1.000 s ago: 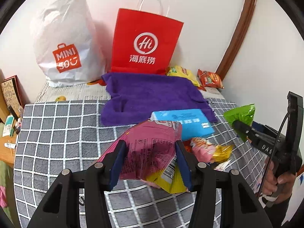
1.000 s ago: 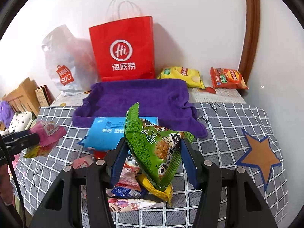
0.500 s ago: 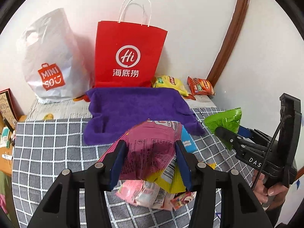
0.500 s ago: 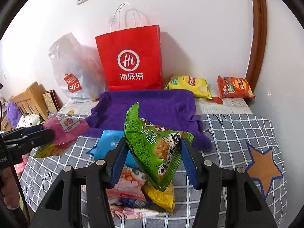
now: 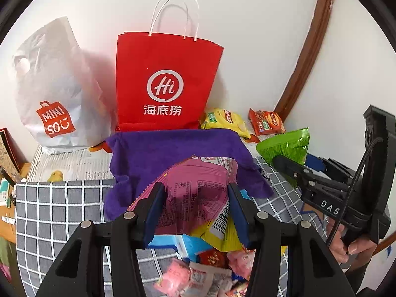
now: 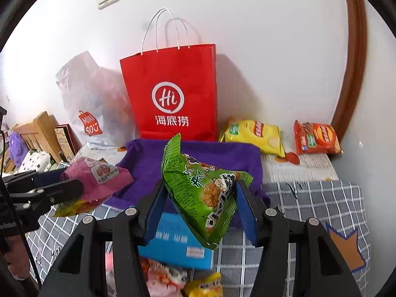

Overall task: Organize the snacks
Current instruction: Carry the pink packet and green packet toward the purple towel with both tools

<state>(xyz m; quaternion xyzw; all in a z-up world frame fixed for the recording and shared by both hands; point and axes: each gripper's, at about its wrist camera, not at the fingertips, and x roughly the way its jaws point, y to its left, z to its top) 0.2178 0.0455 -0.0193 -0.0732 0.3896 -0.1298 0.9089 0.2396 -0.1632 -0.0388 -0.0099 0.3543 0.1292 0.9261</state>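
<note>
While both grippers are loaded, each bag hangs clear of the table.
Left gripper (image 5: 196,208) clamps pink bag (image 5: 198,193); right gripper (image 6: 199,209) clamps green bag (image 6: 200,188). Purple cloth (image 6: 222,158) just ahead, red bag (image 6: 173,94) behind it, blue box (image 6: 173,245) below.

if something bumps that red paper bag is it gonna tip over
Probably. The red paper bag stands tall and upright on a narrow base, so a high push likely topples it. Its creased paper sides look stiff yet light; I cannot see whether anything inside weighs it down.
</note>
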